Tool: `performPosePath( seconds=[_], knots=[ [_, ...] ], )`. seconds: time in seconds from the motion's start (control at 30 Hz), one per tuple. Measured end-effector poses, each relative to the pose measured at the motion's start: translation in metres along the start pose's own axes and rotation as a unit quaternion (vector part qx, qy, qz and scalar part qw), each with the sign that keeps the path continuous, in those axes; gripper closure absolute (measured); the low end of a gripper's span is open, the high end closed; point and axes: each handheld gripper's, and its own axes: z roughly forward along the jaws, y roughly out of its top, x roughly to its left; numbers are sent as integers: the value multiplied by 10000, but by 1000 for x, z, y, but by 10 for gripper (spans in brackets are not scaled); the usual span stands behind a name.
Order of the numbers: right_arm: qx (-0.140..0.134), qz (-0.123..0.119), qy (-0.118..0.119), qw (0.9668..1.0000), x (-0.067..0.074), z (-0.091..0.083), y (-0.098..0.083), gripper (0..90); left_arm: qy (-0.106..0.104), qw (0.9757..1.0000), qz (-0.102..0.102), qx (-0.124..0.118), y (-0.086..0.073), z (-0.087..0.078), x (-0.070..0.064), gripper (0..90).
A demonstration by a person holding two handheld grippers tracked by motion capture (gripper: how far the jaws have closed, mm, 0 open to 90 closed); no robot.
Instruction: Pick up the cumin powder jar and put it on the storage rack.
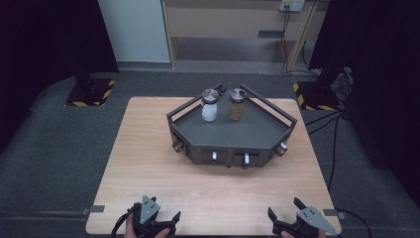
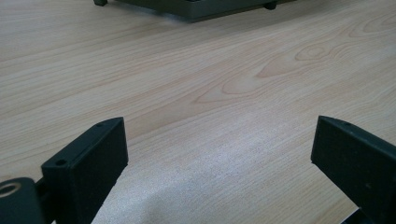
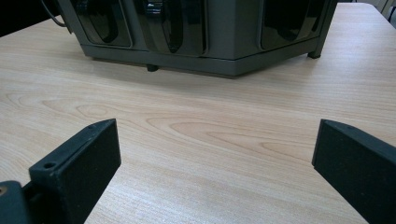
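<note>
With jaws spread wide and empty at the bottom of the frame, the left gripper (image 1: 157,221) and right gripper (image 1: 291,224) sit well apart from the 2 jars, white (image 1: 209,105) and brown (image 1: 236,104), at center on the grey corner rack (image 1: 233,134), so a reach over its rail risks toppling one.

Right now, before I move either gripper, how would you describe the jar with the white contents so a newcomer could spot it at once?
Start at the light wooden table and find the dark grey angular railed tray on its far half. Two small silver-lidded glass jars stand side by side near the tray's back corner. The white-filled jar is the left one; its neighbour, the brown-filled jar, holds a tan powder.
</note>
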Motion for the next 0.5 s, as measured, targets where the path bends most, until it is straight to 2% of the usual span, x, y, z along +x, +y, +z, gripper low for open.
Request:
performPosePath(
  seconds=[0.5],
  knots=[
    [5, -39, -28, 10000, 0, -1, 0, 12, 94, 10000, 10, -27, -1, -2, -1, 30]
  ],
)
